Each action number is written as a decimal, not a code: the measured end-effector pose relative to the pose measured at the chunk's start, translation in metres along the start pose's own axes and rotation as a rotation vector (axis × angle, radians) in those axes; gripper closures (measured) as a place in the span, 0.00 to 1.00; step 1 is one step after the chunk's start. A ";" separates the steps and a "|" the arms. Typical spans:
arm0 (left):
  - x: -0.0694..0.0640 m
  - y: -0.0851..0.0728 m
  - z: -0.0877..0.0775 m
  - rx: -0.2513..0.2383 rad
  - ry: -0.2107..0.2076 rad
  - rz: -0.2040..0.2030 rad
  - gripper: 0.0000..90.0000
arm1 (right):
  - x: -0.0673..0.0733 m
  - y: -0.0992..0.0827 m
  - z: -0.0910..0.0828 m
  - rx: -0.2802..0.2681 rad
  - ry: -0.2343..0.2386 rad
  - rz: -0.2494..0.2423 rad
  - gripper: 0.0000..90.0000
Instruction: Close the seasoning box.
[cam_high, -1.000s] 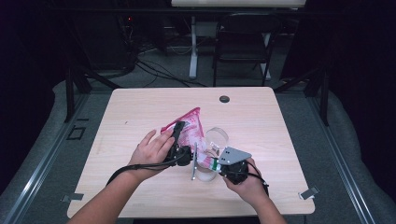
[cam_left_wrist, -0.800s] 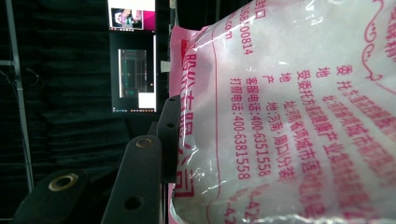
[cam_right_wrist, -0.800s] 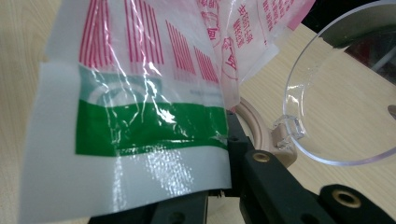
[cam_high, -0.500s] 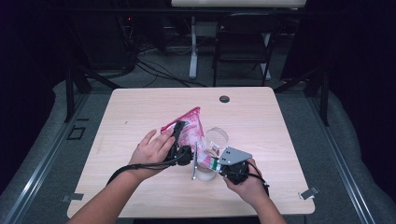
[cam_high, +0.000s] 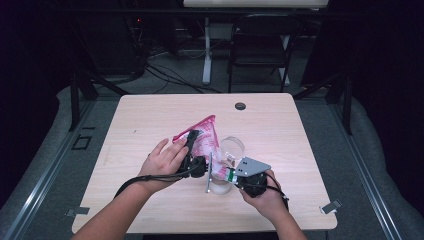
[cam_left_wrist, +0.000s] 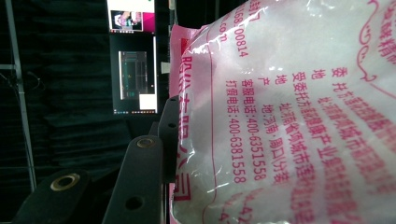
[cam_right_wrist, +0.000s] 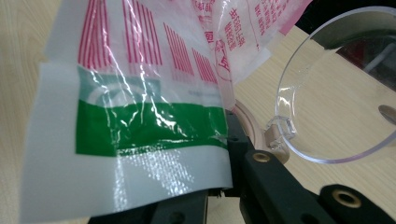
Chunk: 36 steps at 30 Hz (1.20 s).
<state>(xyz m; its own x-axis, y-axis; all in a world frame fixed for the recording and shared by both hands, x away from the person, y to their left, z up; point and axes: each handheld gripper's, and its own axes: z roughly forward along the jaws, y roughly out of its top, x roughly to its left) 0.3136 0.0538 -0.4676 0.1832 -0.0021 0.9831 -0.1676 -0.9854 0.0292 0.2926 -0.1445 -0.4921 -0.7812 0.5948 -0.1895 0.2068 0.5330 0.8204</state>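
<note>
Your left gripper clamps the body of the pink-and-white printed plastic pouch, holding it lifted and tilted above the light wooden table. Your right gripper pinches the pouch's green-striped lower edge, jaws tight, just beside the clear round plastic container.

Beside the clear round plastic lid, nothing visibly shifts across the second: the pink-printed plastic pouch, the left gripper and the right gripper show no change.
</note>
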 end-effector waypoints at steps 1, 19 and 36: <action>0.000 0.000 0.000 -0.001 -0.002 -0.003 0.72 | 0.000 0.000 0.000 -0.001 0.002 0.001 1.00; 0.001 0.003 -0.003 -0.020 0.019 0.002 0.70 | -0.004 -0.004 0.001 -0.006 0.012 0.019 1.00; 0.006 0.005 -0.006 -0.021 0.034 0.016 0.70 | -0.004 -0.004 0.001 -0.017 0.025 0.026 1.00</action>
<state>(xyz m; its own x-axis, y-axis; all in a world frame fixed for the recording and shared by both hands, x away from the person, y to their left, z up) 0.3086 0.0502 -0.4609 0.1470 -0.0114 0.9891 -0.1910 -0.9814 0.0170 0.2957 -0.1487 -0.4945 -0.7899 0.5935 -0.1545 0.2175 0.5067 0.8343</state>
